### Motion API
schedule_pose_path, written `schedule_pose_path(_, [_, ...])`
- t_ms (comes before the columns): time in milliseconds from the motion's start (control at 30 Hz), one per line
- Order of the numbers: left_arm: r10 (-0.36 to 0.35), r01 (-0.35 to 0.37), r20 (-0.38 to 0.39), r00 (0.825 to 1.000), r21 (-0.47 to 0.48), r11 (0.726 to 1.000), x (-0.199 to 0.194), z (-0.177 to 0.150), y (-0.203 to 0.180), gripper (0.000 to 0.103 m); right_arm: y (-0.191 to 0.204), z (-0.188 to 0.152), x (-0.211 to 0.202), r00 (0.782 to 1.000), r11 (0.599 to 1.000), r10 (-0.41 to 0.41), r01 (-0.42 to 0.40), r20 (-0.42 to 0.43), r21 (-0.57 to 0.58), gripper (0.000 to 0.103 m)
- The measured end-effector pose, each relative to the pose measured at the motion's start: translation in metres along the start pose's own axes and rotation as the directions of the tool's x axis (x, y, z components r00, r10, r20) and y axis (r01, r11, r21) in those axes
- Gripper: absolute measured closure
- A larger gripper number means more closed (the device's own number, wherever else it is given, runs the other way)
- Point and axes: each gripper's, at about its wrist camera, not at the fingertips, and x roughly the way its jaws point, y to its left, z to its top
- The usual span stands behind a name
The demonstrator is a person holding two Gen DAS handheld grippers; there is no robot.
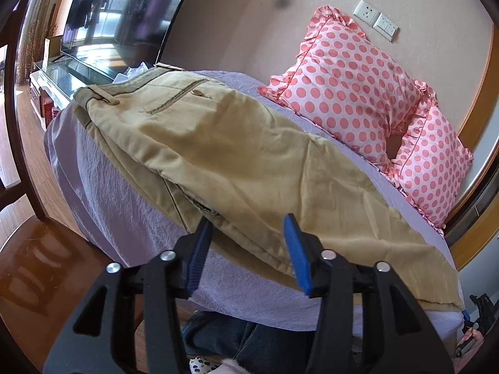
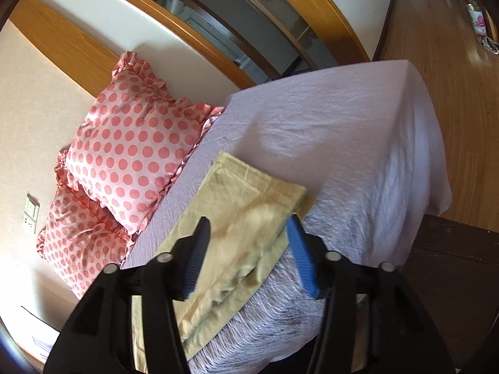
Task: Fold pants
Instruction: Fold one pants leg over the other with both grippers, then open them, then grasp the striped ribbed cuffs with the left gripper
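Tan pants [image 1: 237,155] lie folded lengthwise on a lilac-covered bed [image 1: 118,205], waistband at the far left, legs running to the near right. My left gripper [image 1: 248,227] is open and empty, just above the near edge of the pants at mid-leg. In the right wrist view the leg cuffs [image 2: 249,212] lie stacked near the bed's front edge. My right gripper [image 2: 248,227] is open and empty, hovering over the cuffs. The right gripper also shows in the left wrist view [image 1: 477,314] at the bottom right, beside the cuff corner.
Two pink polka-dot pillows [image 1: 352,93] lean on the wall behind the pants; they also show in the right wrist view [image 2: 131,149]. A TV [image 1: 124,15] on a low stand is at far left. A dark wooden chair [image 2: 452,265] stands by the bed's corner. The person's legs [image 1: 249,339] are below.
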Motion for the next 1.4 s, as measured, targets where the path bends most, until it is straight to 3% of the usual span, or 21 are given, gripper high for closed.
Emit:
schedule_pose_path(100, [0.003, -0.001, 0.04, 0.999, -0.042, 0.999, -0.008, 0.001, 0.013, 0.046, -0.004, 0.0, 0.002, 1.0, 1.0, -0.019, 0.019, 0.008, -0.007, 0.048])
schedule_pose_path(233, [0.029, -0.024, 0.03, 0.999, -0.133, 0.991, -0.008, -0.001, 0.034, 0.044, -0.003, -0.011, 0.011, 0.999, 0.999, -0.037, 0.037, -0.003, -0.026, 0.055])
schedule_pose_path(367, [0.031, -0.027, 0.024, 0.999, -0.175, 0.984, -0.008, -0.007, 0.046, 0.042, 0.005, -0.022, 0.011, 0.999, 0.999, 0.0, -0.001, -0.037, -0.032, 0.058])
schedule_pose_path(400, [0.03, -0.025, 0.025, 0.999, -0.177, 0.984, -0.007, -0.008, 0.046, 0.042, 0.008, -0.025, 0.012, 0.999, 0.999, 0.0, -0.002, -0.035, -0.049, 0.061])
schedule_pose_path(433, [0.03, -0.025, 0.024, 0.999, -0.178, 0.984, -0.007, -0.009, 0.046, 0.042, 0.009, -0.026, 0.015, 0.999, 0.998, 0.001, -0.003, -0.033, -0.063, 0.076])
schedule_pose_path(500, [0.025, -0.019, 0.029, 0.999, -0.179, 0.984, -0.007, -0.01, 0.047, 0.041, 0.01, -0.026, 0.026, 0.999, 0.997, 0.024, -0.027, -0.046, -0.074, 0.096])
schedule_pose_path(600, [0.005, 0.004, 0.046, 0.999, -0.195, 0.981, -0.01, -0.01, 0.051, 0.041, 0.025, -0.028, 0.034, 0.998, 0.991, 0.059, -0.062, -0.031, -0.119, 0.097])
schedule_pose_path(700, [0.0, 0.018, 0.076, 0.997, -0.233, 0.972, -0.015, -0.011, 0.058, 0.04, 0.077, -0.041, 0.025, 0.981, 0.952, 0.192, -0.193, -0.029, -0.24, 0.097])
schedule_pose_path(800, [-0.003, 0.026, 0.088, 0.996, -0.271, 0.962, -0.016, -0.012, 0.063, 0.039, 0.147, -0.078, 0.015, 0.922, 0.845, 0.366, -0.387, -0.128, -0.368, 0.097])
schedule_pose_path(900, [0.005, 0.02, 0.087, 0.996, -0.28, 0.96, -0.016, -0.014, 0.064, 0.039, 0.218, -0.144, 0.008, 0.799, 0.663, 0.501, -0.601, -0.333, -0.446, 0.097])
schedule_pose_path(1000, [0.008, 0.015, 0.081, 0.997, -0.277, 0.961, -0.016, -0.016, 0.063, 0.036, 0.272, -0.233, 0.009, 0.641, 0.466, 0.5, -0.766, -0.582, -0.443, 0.097])
schedule_pose_path(1033, [0.006, 0.016, 0.079, 0.997, -0.276, 0.961, -0.017, -0.016, 0.063, 0.034, 0.284, -0.265, 0.01, 0.602, 0.41, 0.454, -0.796, -0.657, -0.445, 0.097])
schedule_pose_path(1067, [0.003, 0.018, 0.076, 0.997, -0.274, 0.962, -0.017, -0.016, 0.063, 0.032, 0.293, -0.295, 0.012, 0.576, 0.365, 0.387, -0.813, -0.72, -0.454, 0.097])
schedule_pose_path(1167, [-0.013, 0.035, 0.083, 0.996, -0.264, 0.964, -0.019, -0.014, 0.065, 0.027, 0.302, -0.354, 0.01, 0.557, 0.276, 0.218, -0.823, -0.801, -0.497, 0.086])
schedule_pose_path(1233, [-0.021, 0.043, 0.091, 0.996, -0.248, 0.968, -0.02, -0.011, 0.066, 0.023, 0.3, -0.363, 0.002, 0.554, 0.238, 0.217, -0.829, -0.804, -0.507, 0.057])
schedule_pose_path(1300, [-0.027, 0.047, 0.086, 0.996, -0.238, 0.97, -0.016, -0.008, 0.066, 0.023, 0.301, -0.356, -0.003, 0.554, 0.239, 0.267, -0.831, -0.788, -0.503, 0.04])
schedule_pose_path(1367, [-0.037, 0.055, 0.078, 0.996, -0.24, 0.969, -0.01, -0.005, 0.066, 0.022, 0.308, -0.355, -0.002, 0.553, 0.252, 0.29, -0.832, -0.781, -0.495, 0.04])
schedule_pose_path(1400, [-0.044, 0.061, 0.074, 0.996, -0.245, 0.968, -0.006, -0.003, 0.066, 0.022, 0.313, -0.361, 0.003, 0.556, 0.248, 0.258, -0.829, -0.79, -0.502, 0.04])
